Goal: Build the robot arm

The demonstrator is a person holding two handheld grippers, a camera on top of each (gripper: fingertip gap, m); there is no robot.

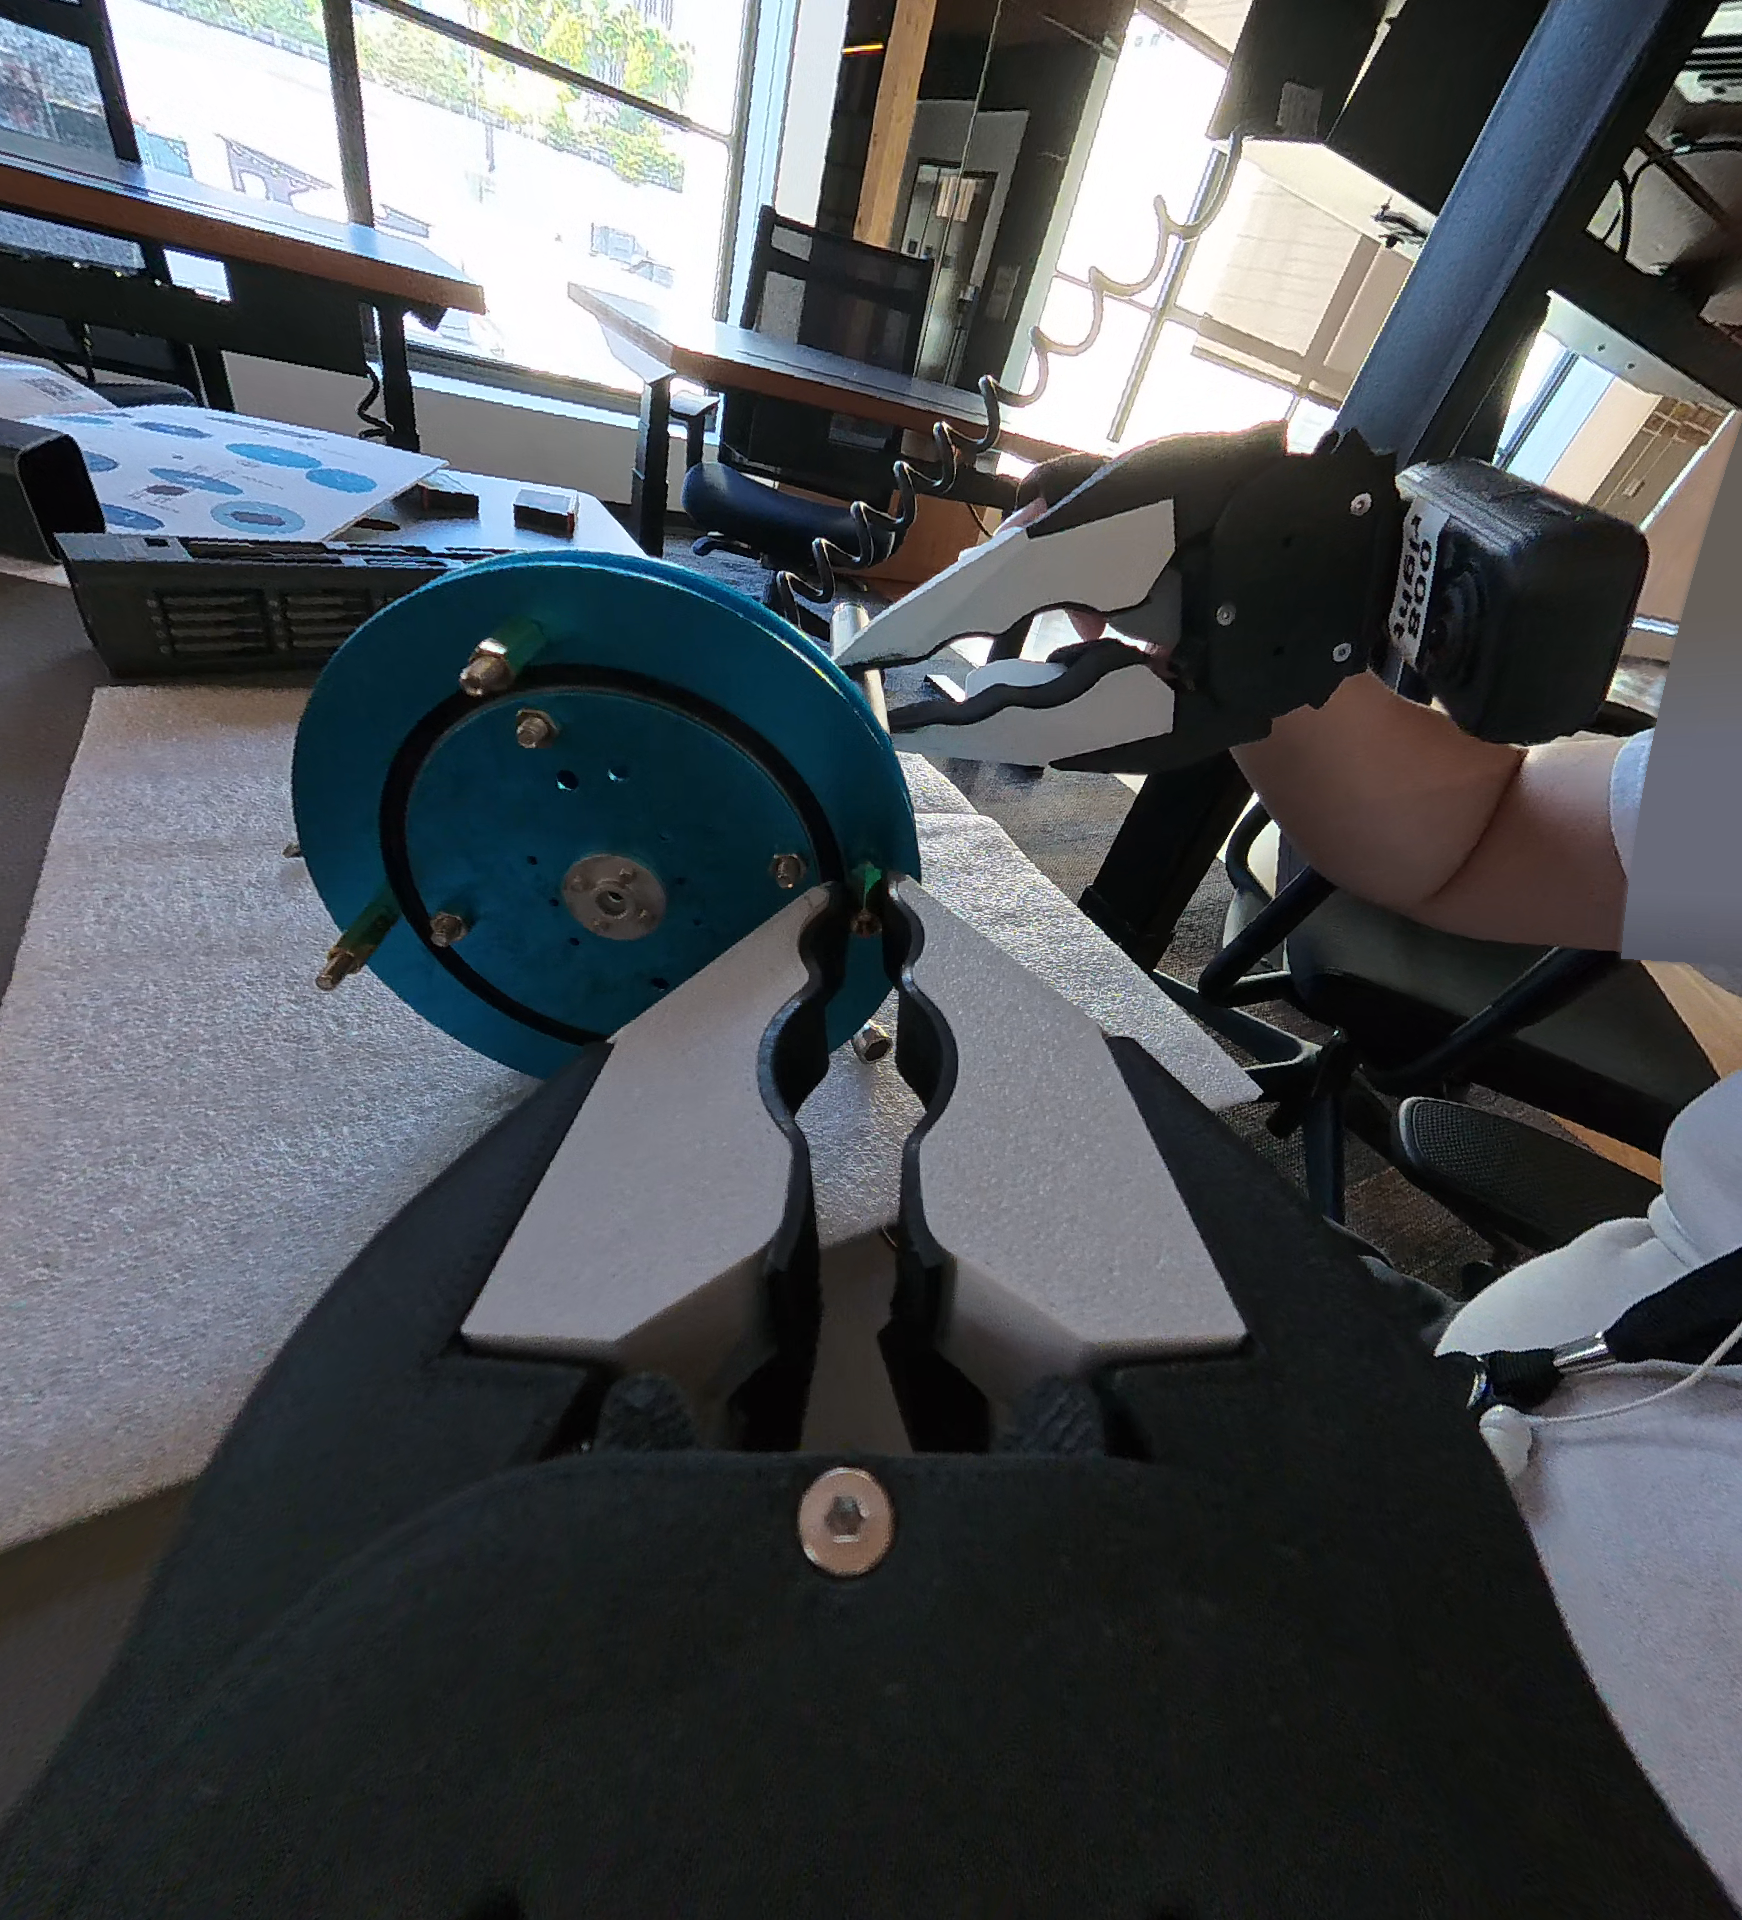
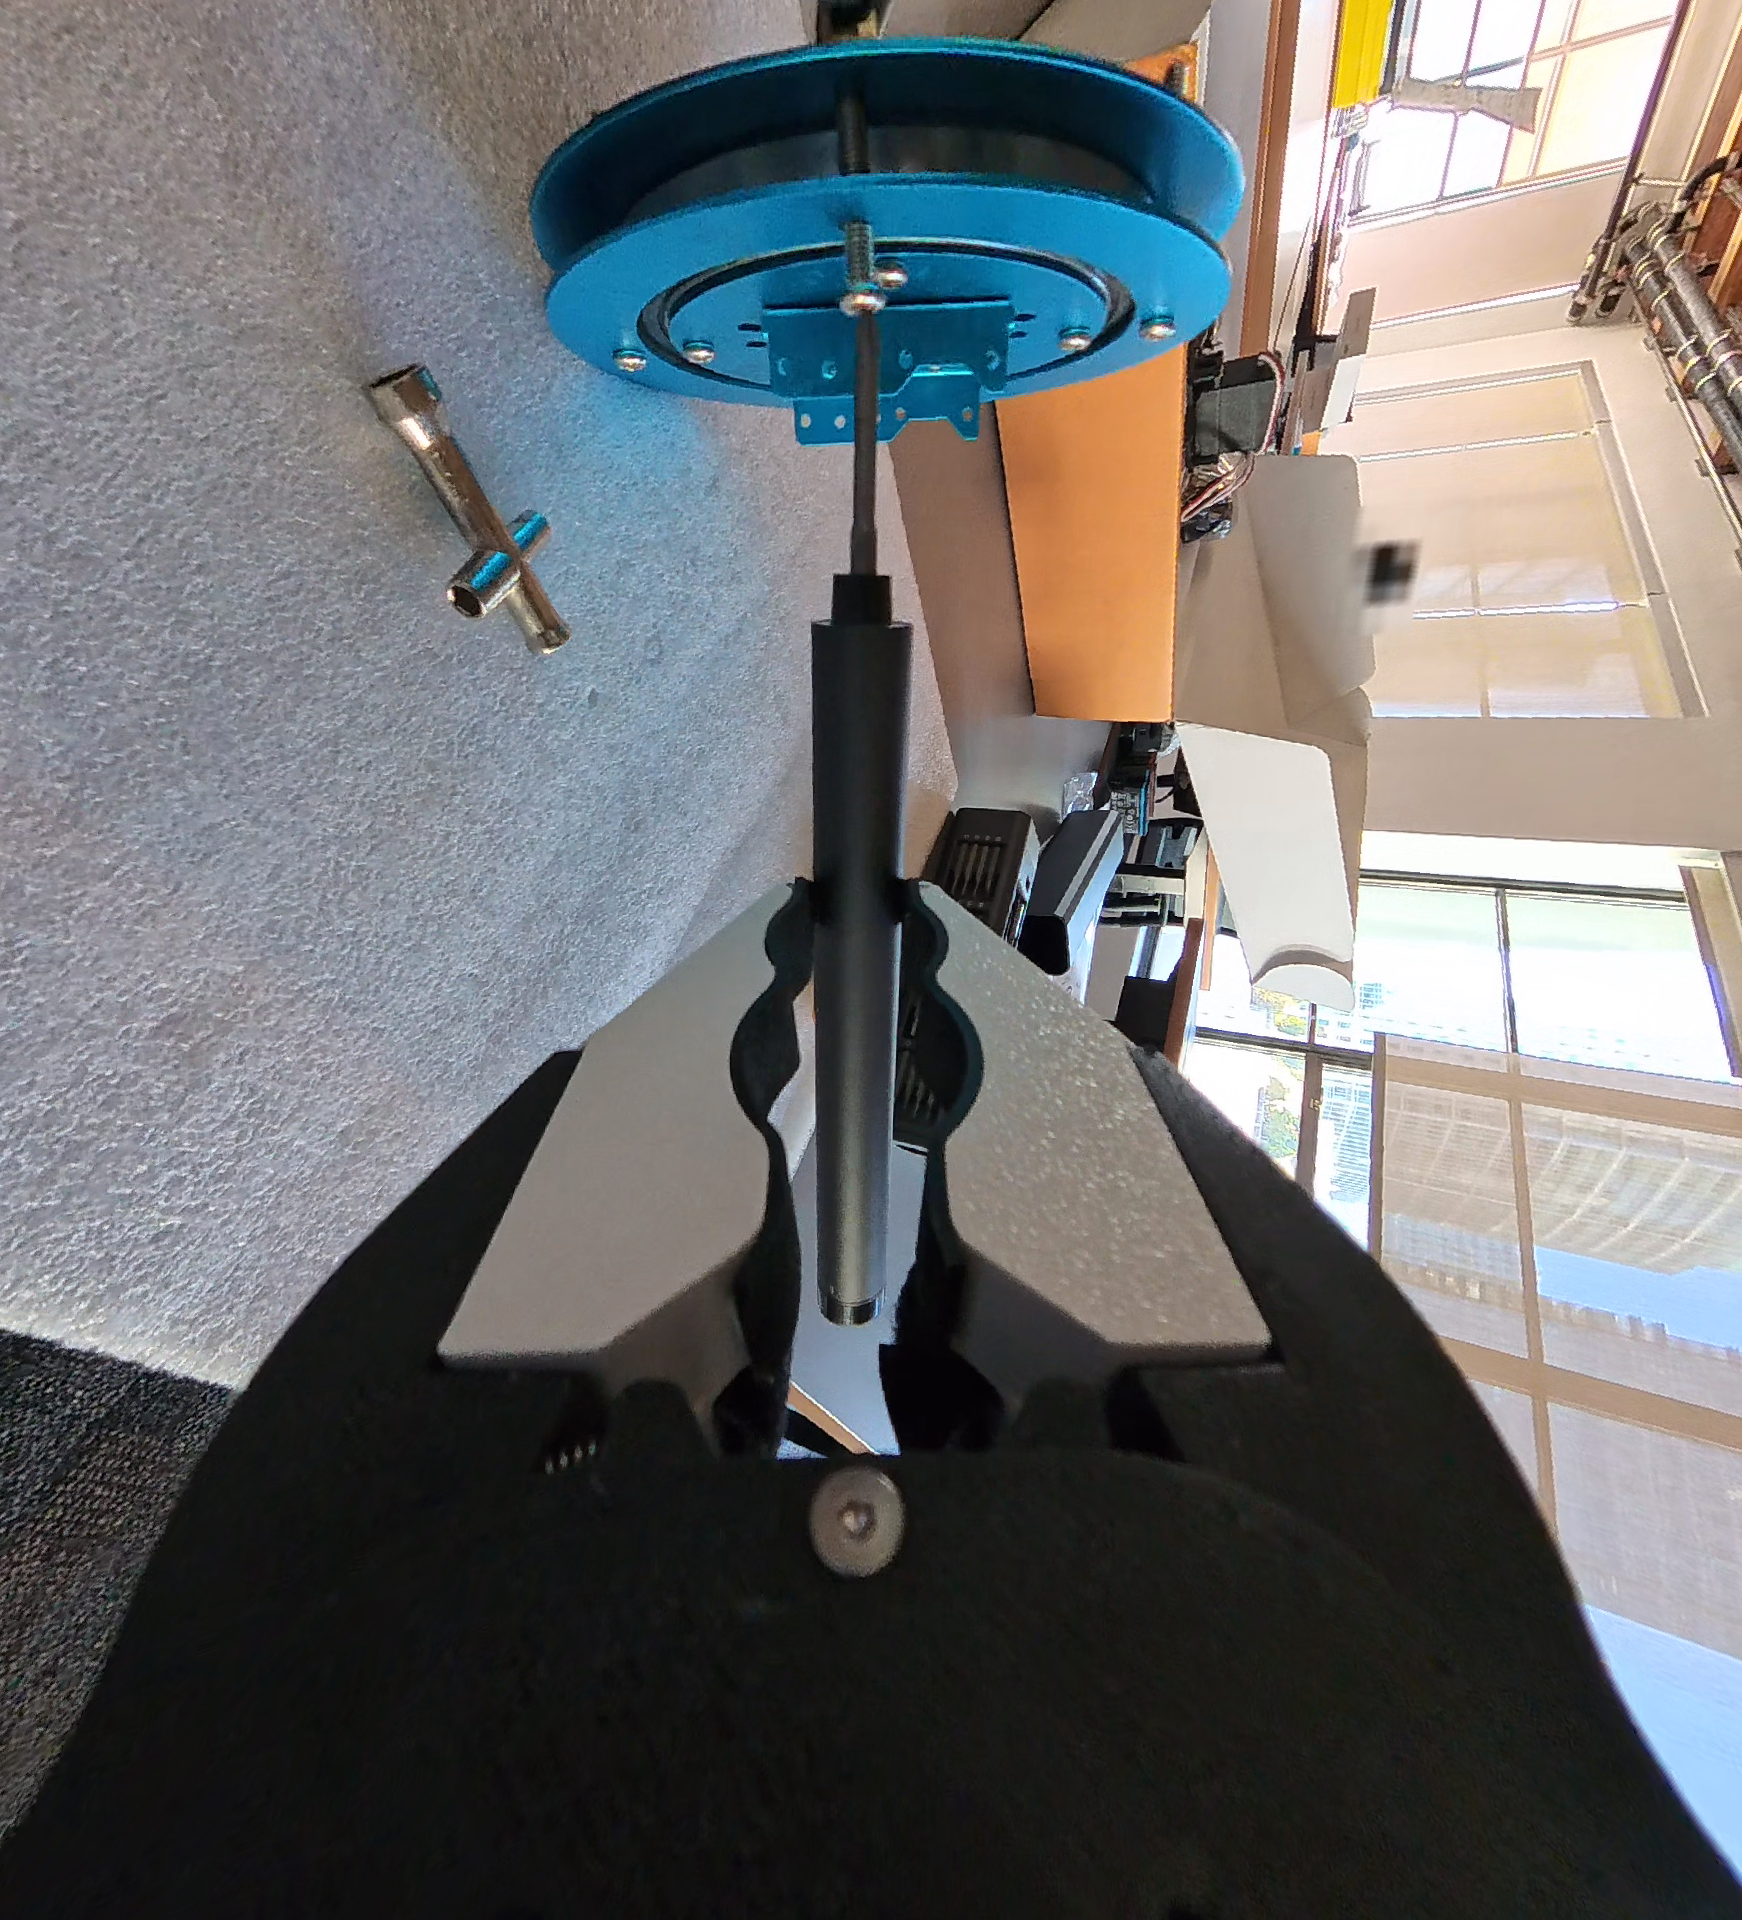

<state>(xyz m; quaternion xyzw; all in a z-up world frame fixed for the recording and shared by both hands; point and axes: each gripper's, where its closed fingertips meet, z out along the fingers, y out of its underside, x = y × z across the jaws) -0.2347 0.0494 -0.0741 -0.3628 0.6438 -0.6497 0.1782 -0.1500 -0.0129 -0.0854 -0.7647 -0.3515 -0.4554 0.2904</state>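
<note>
Item: blue wheel assembly (image 1: 597, 821), two discs joined by standoffs, standing on edge on the grey foam mat (image 1: 171, 1091) that covers the counter. We cannot make out how its far face looks from the left wrist view; the right wrist view shows that face with a small blue bracket (image 2: 888, 364) and several screws.

The left tool (image 1: 862, 894) is closed on a green standoff (image 1: 865, 883) at the wheel's lower right rim; the tips hide most of it.

The right tool (image 2: 854, 894) grips a grey screwdriver (image 2: 859, 935), whose thin shaft reaches a screw (image 2: 862, 299) on the wheel's face. In the left wrist view the driver is almost wholly hidden behind the wheel's rim.

A steel cross wrench (image 2: 477, 520) lies on the mat, apart from the wheel.

A black bit case (image 1: 254, 603) sits behind the wheel, partly cut off by it.
</note>
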